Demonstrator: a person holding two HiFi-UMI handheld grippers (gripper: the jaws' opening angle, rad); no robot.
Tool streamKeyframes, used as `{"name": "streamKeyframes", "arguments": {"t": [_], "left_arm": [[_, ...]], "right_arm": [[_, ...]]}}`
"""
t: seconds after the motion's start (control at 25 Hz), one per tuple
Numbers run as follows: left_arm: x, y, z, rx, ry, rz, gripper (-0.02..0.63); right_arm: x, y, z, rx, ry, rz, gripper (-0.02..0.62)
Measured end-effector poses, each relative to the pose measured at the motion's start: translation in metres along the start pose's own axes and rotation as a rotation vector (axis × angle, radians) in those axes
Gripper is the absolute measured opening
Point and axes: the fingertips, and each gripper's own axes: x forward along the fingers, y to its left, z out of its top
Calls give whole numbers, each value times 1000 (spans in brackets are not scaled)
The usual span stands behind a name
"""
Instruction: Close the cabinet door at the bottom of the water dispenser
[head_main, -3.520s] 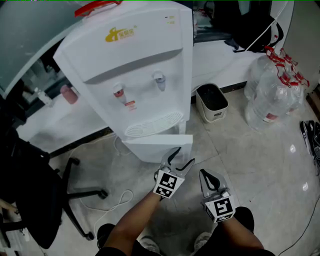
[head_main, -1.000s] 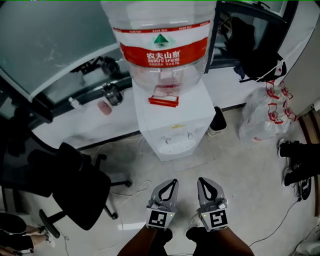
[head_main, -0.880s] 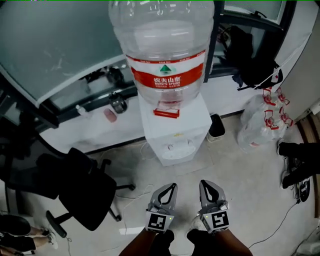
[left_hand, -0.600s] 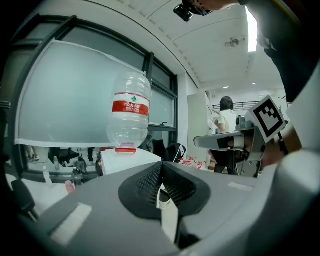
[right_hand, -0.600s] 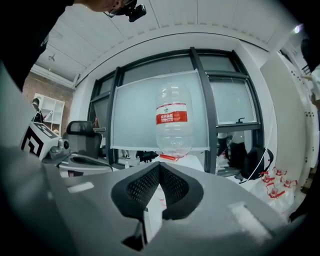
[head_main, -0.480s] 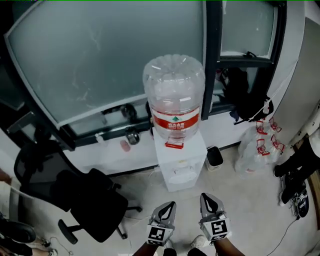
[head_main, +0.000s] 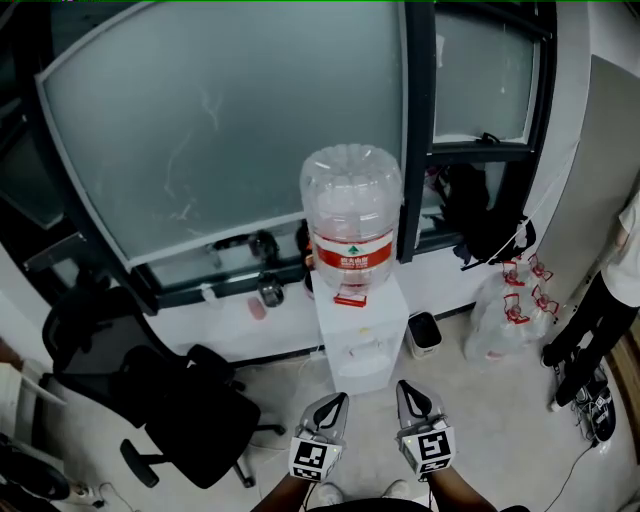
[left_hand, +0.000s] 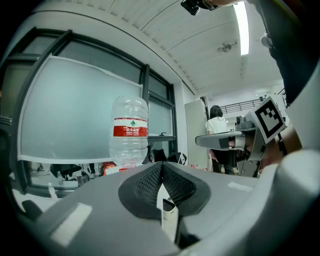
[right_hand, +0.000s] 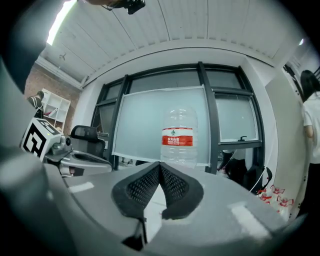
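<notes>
Ahead of my jaws, bare floor (head_main: 366, 415) runs open to the water dispenser (head_main: 362, 338). Left stands an office chair (head_main: 195, 415); right, a bin (head_main: 424, 333) and bagged bottles (head_main: 503, 318).

The head view looks forward and steeply down from above, well back from the dispenser (head_main: 360, 340). The left gripper (head_main: 336, 402) and right gripper (head_main: 408, 392) sit at its bottom edge.

The left gripper view looks level along its own jaws, which fill its lower half. The bottle (left_hand: 129, 132) stands left of centre, well off.

The right gripper view faces the same way, with the bottle near centre.

All three views share the bottle and the window (head_main: 230, 130) behind it. Each gripper view catches the other gripper at its side.
</notes>
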Motion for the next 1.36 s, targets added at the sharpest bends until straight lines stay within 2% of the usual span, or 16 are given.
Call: {"name": "streamKeyframes", "arguments": {"t": [0.2,0.52,0.72,1.04,1.36], "left_arm": [[-3,2,10,7,-20,19,18],[-10,-6,15,4,-3,27,18],[-15,-9,12,2,6,37,18],[-19,-12,12,-3,-7,46,18],[-21,-16,17,-14,-31,48,18]], "right_arm": [[-1,-2,11,-27,-9,12,3],[-6,8,10,-57,12,47,3],[-9,11,10,-6,9,65,2],[-9,11,7,-10,22,78,3],[-14,13,4,28,36,65,3]]}}
